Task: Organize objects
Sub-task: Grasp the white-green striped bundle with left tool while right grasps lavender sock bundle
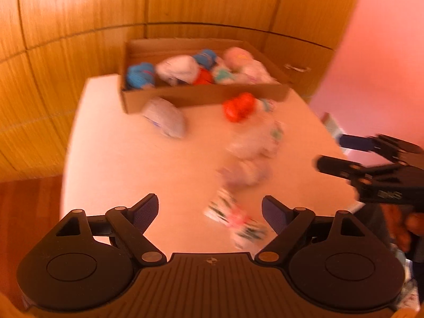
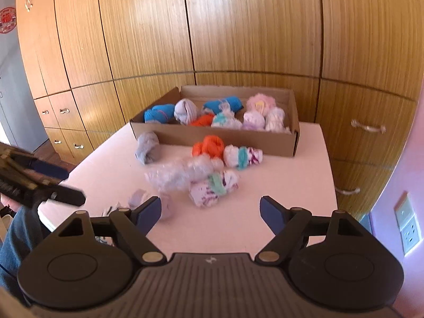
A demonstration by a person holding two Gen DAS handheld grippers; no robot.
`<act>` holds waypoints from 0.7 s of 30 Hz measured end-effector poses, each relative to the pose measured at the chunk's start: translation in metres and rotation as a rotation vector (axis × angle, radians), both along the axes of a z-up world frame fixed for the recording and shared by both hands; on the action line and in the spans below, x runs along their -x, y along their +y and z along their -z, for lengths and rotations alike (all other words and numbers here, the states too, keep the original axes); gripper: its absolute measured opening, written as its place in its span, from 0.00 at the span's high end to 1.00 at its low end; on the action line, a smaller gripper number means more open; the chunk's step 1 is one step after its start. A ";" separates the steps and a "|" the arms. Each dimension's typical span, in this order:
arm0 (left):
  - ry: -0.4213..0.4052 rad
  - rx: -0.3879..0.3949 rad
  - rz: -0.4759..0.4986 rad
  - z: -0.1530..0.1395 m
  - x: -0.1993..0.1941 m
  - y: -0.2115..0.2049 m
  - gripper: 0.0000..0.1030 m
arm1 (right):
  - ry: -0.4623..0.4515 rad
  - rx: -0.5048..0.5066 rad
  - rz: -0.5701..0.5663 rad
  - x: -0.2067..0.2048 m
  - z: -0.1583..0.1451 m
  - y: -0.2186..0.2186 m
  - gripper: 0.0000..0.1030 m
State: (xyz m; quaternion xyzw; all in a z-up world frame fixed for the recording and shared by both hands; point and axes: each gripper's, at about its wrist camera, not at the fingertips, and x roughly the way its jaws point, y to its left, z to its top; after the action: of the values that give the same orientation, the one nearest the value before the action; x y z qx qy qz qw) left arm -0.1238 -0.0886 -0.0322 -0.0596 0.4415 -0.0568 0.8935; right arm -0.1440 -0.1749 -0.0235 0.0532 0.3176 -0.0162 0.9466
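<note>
A cardboard box [image 1: 201, 96] [image 2: 212, 137] holding several rolled socks stands at the far side of the white table [image 1: 119, 172] [image 2: 291, 185]. Loose rolls lie in front of it: a grey one [image 1: 164, 118] [image 2: 148, 147], an orange one [image 1: 238, 107] [image 2: 209, 145], white ones with teal and purple marks [image 2: 242, 156] [image 2: 212, 188], and a lavender one [image 1: 243, 172] [image 2: 165, 206]. My left gripper [image 1: 210, 206] [image 2: 73, 185] is open over a patterned roll [image 1: 235, 222], its pads apart from it. My right gripper [image 2: 210, 206] [image 1: 331, 153] is open and empty, its left finger beside the lavender roll.
Crumpled clear plastic [image 2: 180, 176] lies among the loose rolls. Wooden cabinet doors [image 2: 238, 26] and drawers stand behind the table, a pink wall with a socket [image 2: 408, 222] to the right. A person's jeans [image 2: 18, 233] show at the table's near left edge.
</note>
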 end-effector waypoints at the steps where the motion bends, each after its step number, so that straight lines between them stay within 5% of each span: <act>1: 0.003 0.018 0.006 0.004 0.001 -0.005 0.14 | 0.010 0.002 -0.001 -0.001 0.001 0.001 0.23; 8: 0.074 0.006 -0.004 0.047 -0.011 -0.029 0.20 | 0.040 0.000 -0.044 -0.021 0.006 0.017 0.23; 21: 0.035 -0.042 -0.069 0.046 -0.012 0.013 0.39 | 0.110 -0.049 -0.128 -0.058 0.032 0.050 0.35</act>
State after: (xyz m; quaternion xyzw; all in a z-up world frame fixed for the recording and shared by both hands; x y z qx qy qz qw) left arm -0.1114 -0.0760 -0.0778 -0.0570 0.4560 -0.0155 0.8880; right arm -0.0858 -0.1254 -0.0555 0.0551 0.3722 0.0493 0.9252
